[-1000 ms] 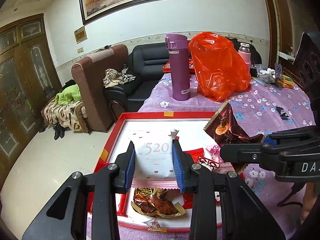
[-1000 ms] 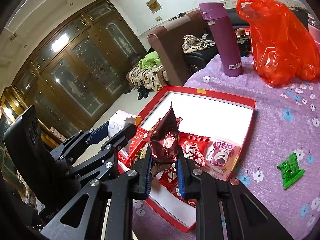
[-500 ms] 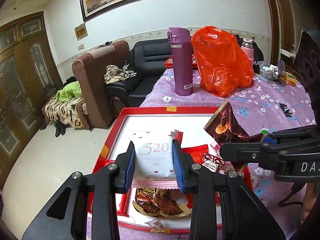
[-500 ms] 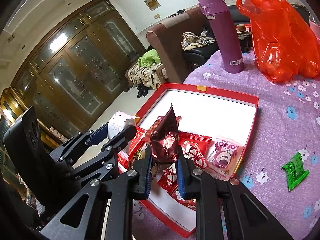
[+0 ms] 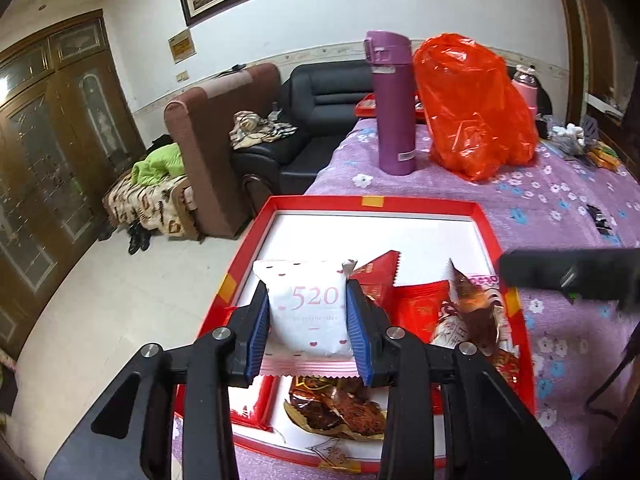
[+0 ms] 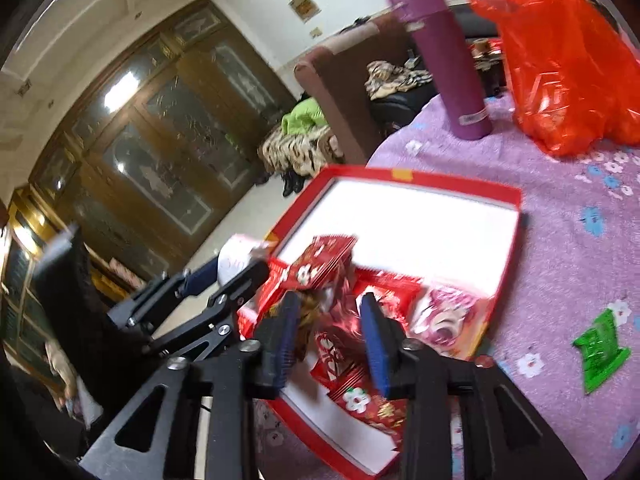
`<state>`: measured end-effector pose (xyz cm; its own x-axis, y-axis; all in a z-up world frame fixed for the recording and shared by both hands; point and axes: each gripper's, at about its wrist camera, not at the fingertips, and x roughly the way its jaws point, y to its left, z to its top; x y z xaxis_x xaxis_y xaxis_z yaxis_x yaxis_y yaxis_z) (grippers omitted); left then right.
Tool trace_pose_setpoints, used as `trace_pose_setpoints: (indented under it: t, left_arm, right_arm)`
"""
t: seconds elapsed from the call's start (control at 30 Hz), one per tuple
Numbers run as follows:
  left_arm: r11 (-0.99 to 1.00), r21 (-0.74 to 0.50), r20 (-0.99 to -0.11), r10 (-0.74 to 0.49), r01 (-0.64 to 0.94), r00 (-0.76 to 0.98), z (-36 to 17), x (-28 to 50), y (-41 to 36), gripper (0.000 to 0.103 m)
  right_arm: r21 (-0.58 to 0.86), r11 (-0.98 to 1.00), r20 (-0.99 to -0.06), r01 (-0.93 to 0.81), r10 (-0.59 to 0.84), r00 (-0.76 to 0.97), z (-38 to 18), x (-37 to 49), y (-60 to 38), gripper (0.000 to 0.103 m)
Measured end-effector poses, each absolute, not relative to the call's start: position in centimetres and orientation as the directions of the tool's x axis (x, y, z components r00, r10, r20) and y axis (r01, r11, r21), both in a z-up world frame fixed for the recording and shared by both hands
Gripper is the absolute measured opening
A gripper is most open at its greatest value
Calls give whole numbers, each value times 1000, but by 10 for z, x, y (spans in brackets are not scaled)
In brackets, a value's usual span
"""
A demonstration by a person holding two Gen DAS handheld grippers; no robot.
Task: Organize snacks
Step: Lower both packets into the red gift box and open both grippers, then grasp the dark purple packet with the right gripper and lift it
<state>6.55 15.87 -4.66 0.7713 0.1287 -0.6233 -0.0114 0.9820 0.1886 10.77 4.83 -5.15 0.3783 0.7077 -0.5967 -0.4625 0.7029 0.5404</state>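
Observation:
A red box (image 5: 372, 201) with a white floor lies on the purple flowered tablecloth and holds several wrapped snacks. My left gripper (image 5: 307, 314) is shut on a white packet marked 520 (image 5: 308, 304), held above the box's near left part. My right gripper (image 6: 330, 328) is open above the box (image 6: 424, 184). The dark brown snack packet (image 5: 476, 312) lies in the box among red wrappers; it shows by the right gripper's left finger (image 6: 306, 316). A green packet (image 6: 600, 348) lies on the cloth right of the box.
A purple flask (image 5: 392, 100) and an orange plastic bag (image 5: 476, 104) stand beyond the box. A pink bottle (image 5: 526, 88) and small items sit at the far right. Sofas and a wooden cabinet lie to the left, off the table.
My right gripper has opened and let go of the dark brown packet, which now lies in the box. My left gripper still holds the 520 packet.

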Motion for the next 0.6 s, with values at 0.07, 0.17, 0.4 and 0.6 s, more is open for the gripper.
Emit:
trace_pose_setpoints:
  t: [0.07,0.17,0.4,0.6]
  left_arm:
    - [982,186,-628,137,-24,766,-47,67,158,42]
    - [983,186,-622,112,7,775,-44,64,148,43]
    - [969,208,-610,24,130,792,-37,57,105,49]
    - [948,214,-631,-50,235,775,-36,56,60,49]
  right_arm:
    - [559,703,-581,-440,711,397,-48,113,31,41]
    - [550,732,-568,-402,681,462,-41,120,-5,42]
    - [547,827,-582,-130,488,651,-37,139,-163,52]
    - [541,832,-676,123,343,652,-71,158,-267,53]
